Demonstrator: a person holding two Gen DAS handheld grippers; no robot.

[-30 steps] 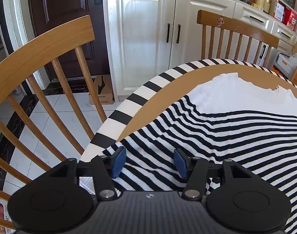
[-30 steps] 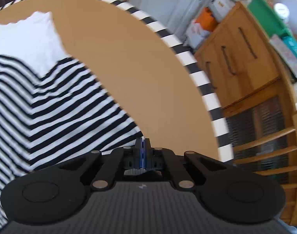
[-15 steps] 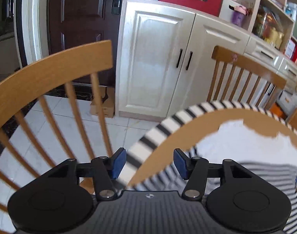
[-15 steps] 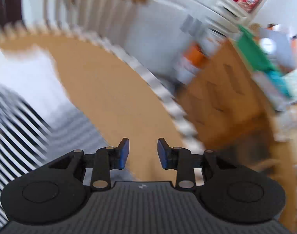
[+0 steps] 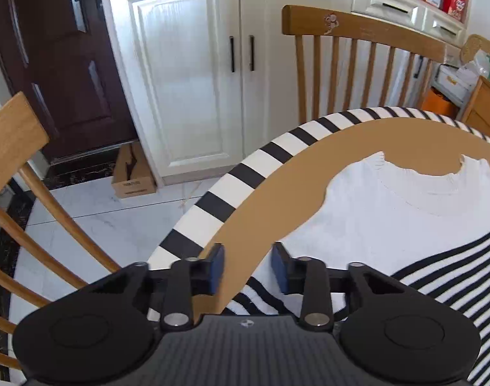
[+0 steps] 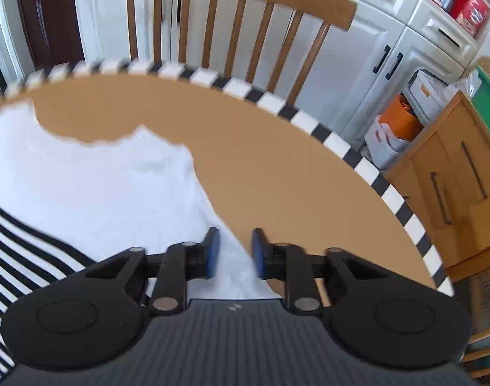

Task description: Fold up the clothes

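White knit with black stripes: sweater point(image 5: 390, 212) flat on round brown table point(image 5: 277, 193), neckline toward far chair point(image 5: 357, 29). Left gripper point(image 5: 247, 267) over sweater's left edge, jaws closing, nothing pinched. Right gripper point(image 6: 232, 251) over right edge, closing; fabric below the gap, seemingly untouched, view blurred.
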